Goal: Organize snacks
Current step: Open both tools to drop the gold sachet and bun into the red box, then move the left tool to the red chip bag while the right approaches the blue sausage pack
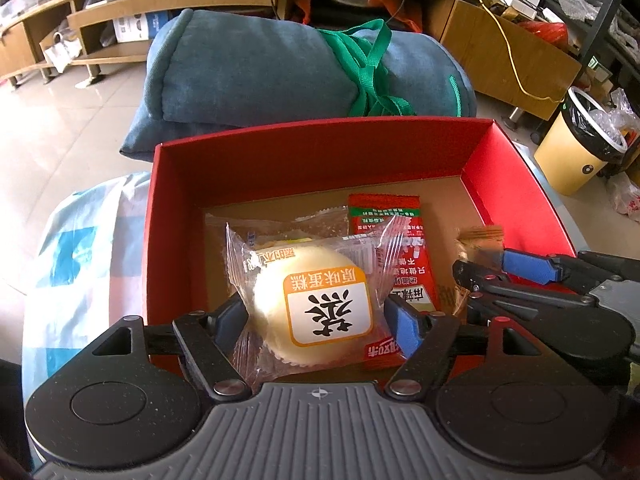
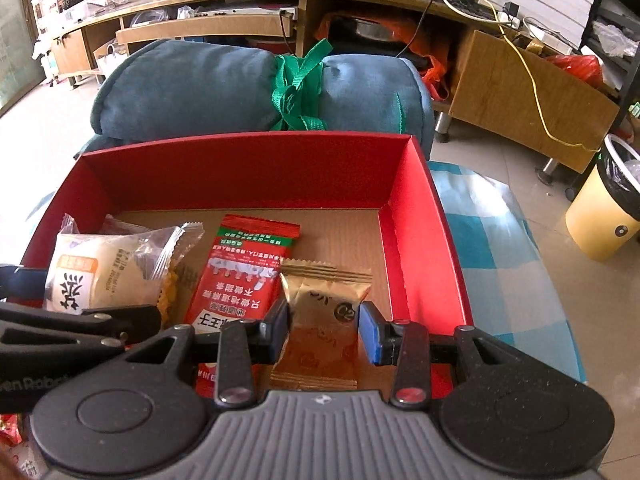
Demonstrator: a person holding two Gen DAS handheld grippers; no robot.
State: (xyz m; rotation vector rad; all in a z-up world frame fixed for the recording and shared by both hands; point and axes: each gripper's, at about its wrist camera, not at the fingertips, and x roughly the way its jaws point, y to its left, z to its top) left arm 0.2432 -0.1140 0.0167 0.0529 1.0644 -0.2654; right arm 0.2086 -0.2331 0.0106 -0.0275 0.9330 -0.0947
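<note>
- Three snacks already lie in the red box; a cake and a gold packet are just arriving, by my reading.
- Box contents: a red packet in the middle, the cake at left atop another clear-wrapped snack, the gold packet at right.
- Left gripper: jaws spread, flanking the cake, seemingly letting go.
- Right gripper: jaws pinch the gold packet low in the box.
- Release remains; further snacks outside are not visible.
</note>
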